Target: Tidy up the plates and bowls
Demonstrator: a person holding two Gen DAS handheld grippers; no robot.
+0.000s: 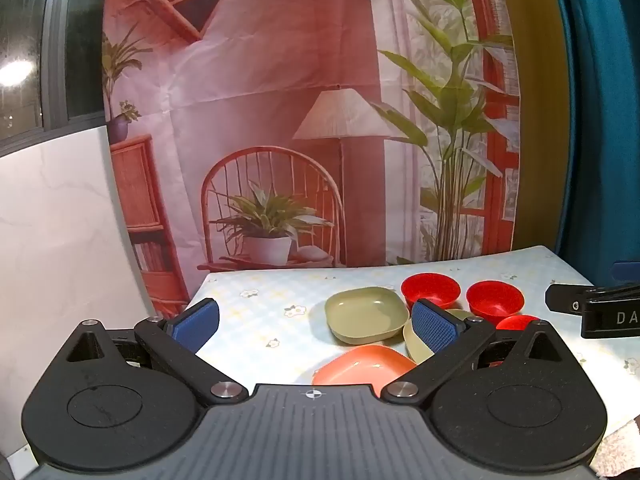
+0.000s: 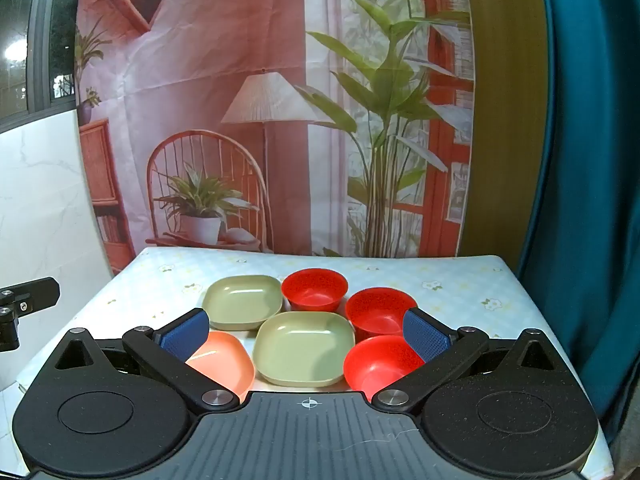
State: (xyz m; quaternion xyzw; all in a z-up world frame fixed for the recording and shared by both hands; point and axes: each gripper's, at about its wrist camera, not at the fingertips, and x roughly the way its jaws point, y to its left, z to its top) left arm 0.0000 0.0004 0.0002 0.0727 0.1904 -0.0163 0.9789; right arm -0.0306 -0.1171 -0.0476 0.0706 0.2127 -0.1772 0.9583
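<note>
six dishes crowd the table; both grippers' fingers spread, empty.

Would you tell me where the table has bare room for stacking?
Bare cloth lies left of the far green plate, along the back edge behind the far bowl, and right of the bowls. The centre is crowded: plates and bowls sit packed together.

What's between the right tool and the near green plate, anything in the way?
Nothing visible. The right tool hangs open above the table, and the near green plate lies straight ahead between its fingers, uncovered.
</note>
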